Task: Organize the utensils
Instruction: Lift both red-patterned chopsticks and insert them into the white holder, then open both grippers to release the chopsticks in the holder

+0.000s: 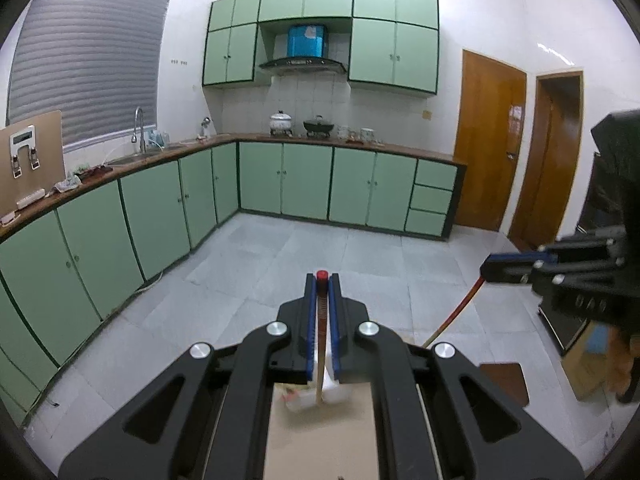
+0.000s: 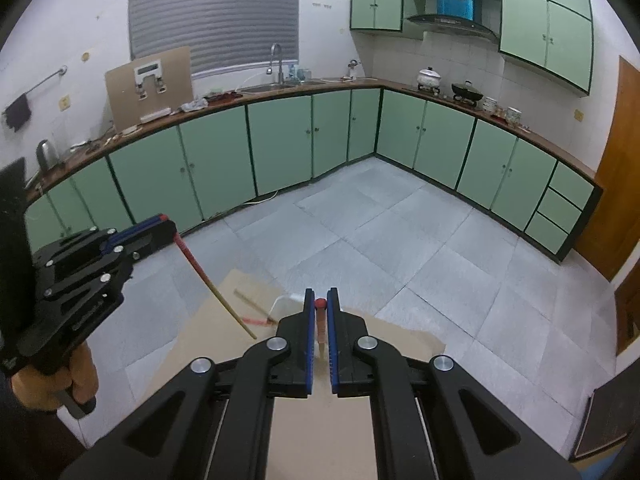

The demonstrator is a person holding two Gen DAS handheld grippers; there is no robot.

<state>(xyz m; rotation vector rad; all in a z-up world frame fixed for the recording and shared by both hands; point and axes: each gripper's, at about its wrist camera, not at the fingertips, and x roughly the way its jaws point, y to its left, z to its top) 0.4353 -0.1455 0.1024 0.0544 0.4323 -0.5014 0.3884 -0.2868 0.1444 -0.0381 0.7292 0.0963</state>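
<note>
Each gripper is shut on one red-topped wooden chopstick, held up in the air over a cardboard surface (image 2: 320,420). My left gripper (image 1: 322,280) grips its chopstick (image 1: 320,344) near the red cap, the shaft hanging down. It also shows in the right wrist view (image 2: 160,226), its chopstick (image 2: 218,294) slanting down to the right. My right gripper (image 2: 320,300) holds the other chopstick (image 2: 321,326) the same way. It shows in the left wrist view (image 1: 490,270) with its chopstick (image 1: 456,310) slanting down. A third chopstick (image 2: 254,307) lies on the cardboard beside a clear white container (image 1: 316,394).
Green kitchen cabinets (image 1: 304,180) run along the left and far walls under a brown counter with a sink (image 2: 276,86), pots (image 1: 318,125) and a kettle (image 2: 47,154). Grey tiled floor (image 2: 400,232) lies ahead. Wooden doors (image 1: 490,140) stand at right.
</note>
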